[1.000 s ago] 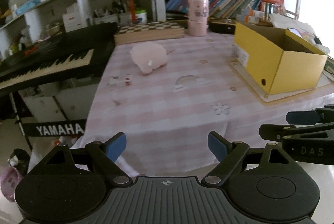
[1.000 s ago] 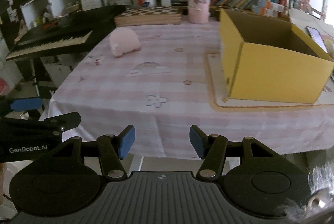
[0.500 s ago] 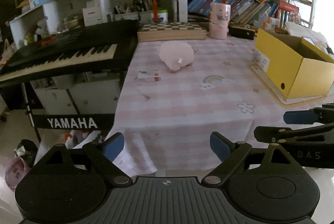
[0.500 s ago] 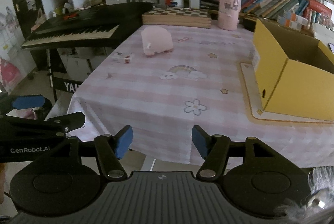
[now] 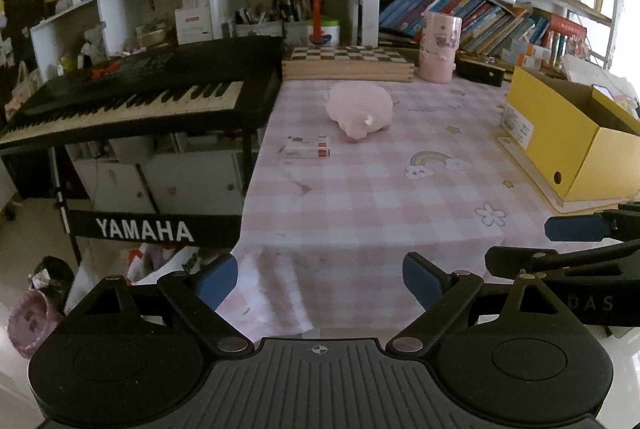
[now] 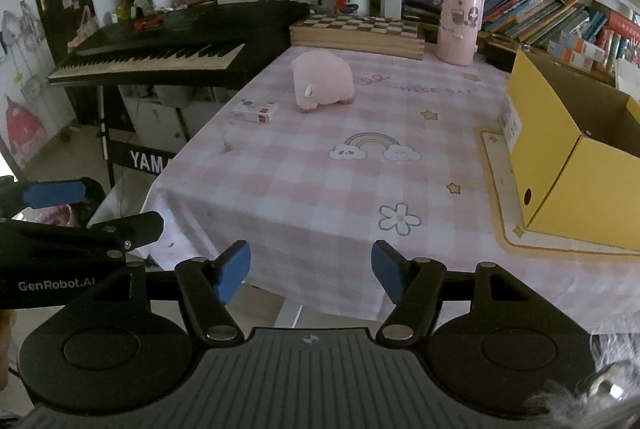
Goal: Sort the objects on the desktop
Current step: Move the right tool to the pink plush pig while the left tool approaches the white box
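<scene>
A pink plush pig (image 5: pixel 359 108) (image 6: pixel 322 80) lies on the pink checked tablecloth (image 5: pixel 380 197) (image 6: pixel 320 181) toward the far left. A small white and red box (image 5: pixel 307 147) (image 6: pixel 256 110) lies just left of it near the table's left edge. An open yellow cardboard box (image 5: pixel 568 133) (image 6: pixel 576 153) stands at the right. My left gripper (image 5: pixel 319 280) is open and empty, held off the table's near edge. My right gripper (image 6: pixel 311 271) is open and empty, also off the near edge, to the right of the left one.
A black Yamaha keyboard (image 5: pixel 132 97) (image 6: pixel 168 49) on a stand adjoins the table's left side. A wooden chessboard box (image 5: pixel 347 63) (image 6: pixel 356 33) and a pink cylindrical holder (image 5: pixel 438 47) (image 6: pixel 459 25) stand at the table's back. Crowded shelves with books rise behind.
Both grippers have drawn back from the table and swung left, so the keyboard and floor fill more of the view. Both stay open. Nothing on the table has moved.
</scene>
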{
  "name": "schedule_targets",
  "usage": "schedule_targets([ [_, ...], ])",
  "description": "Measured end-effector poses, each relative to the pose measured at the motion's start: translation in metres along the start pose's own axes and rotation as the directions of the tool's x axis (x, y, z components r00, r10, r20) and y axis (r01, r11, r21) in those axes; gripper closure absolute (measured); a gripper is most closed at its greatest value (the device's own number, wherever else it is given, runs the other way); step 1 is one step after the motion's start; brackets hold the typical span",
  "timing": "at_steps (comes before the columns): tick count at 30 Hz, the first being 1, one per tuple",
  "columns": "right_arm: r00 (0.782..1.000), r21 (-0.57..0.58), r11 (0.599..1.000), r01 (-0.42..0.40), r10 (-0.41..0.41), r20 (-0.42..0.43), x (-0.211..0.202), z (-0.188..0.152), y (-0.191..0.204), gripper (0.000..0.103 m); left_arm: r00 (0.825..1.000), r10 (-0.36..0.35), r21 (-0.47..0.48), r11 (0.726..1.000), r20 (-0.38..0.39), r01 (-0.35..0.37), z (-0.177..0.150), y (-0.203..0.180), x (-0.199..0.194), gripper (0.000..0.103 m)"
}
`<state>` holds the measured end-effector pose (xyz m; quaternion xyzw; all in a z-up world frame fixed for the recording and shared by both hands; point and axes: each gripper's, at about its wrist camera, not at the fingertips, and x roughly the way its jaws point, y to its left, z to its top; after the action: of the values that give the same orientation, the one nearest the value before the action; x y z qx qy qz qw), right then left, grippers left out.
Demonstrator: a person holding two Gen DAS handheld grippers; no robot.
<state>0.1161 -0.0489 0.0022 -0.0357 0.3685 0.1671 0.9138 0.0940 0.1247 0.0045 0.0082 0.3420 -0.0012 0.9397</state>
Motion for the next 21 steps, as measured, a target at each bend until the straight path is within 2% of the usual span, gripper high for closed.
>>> schedule_targets([
  [11,1.000,-0.009,1.000,-0.007,0.007,0.001,0.022,0.016,-0.012,0.036,1.000,0.015,-0.012,1.000,-0.009,-0.015,0.015,-0.002,0.025,0.011],
  [21,0.998,-0.014,0.999,-0.051,0.051,-0.022,0.065,0.055,-0.036,0.036,0.998,0.045,-0.037,0.998,-0.046,-0.047,0.043,-0.006,0.065,0.011],
])
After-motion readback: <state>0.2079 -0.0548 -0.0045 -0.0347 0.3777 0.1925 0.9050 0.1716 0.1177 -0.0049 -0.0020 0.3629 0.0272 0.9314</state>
